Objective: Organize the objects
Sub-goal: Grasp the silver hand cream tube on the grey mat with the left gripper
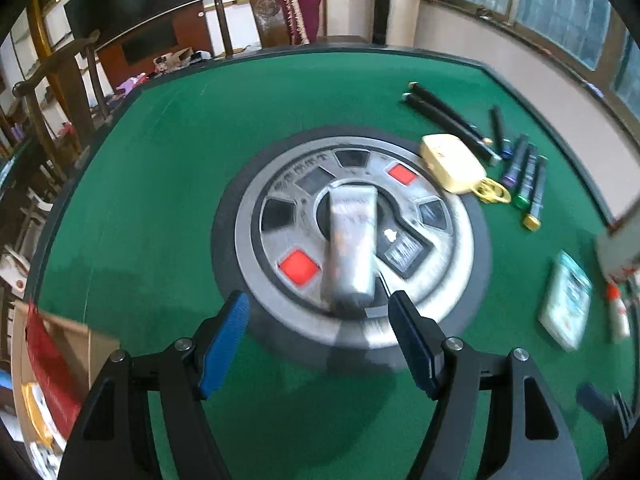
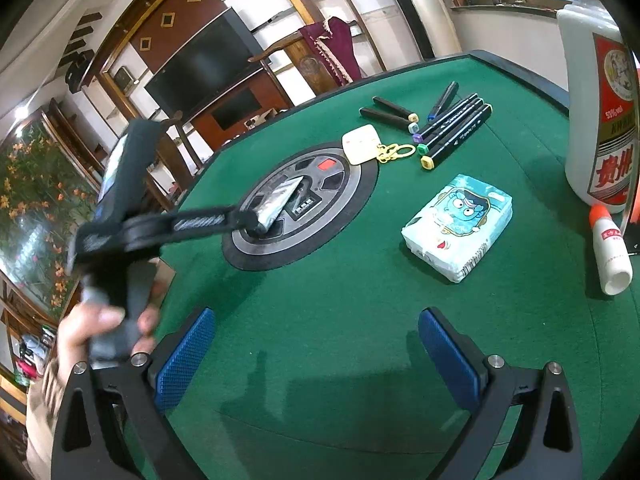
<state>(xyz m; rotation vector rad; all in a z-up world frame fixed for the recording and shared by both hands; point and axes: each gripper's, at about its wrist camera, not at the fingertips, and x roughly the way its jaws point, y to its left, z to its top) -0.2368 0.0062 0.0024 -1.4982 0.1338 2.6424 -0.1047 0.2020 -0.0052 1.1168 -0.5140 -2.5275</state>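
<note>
Where legible: white bottle (image 2: 599, 100) "53%vol", marker (image 2: 456, 140) "Touch"; left tool (image 1: 320, 312) wide, empty, over silver tube (image 1: 352, 248); right tool (image 2: 316, 344) wide, empty.

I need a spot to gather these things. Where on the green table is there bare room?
Bare felt lies in front of the right gripper, between the round centre panel and the tissue pack, and left of the panel in the left wrist view. It is crowded by the markers, keychain tag, white bottle and glue bottle.
</note>
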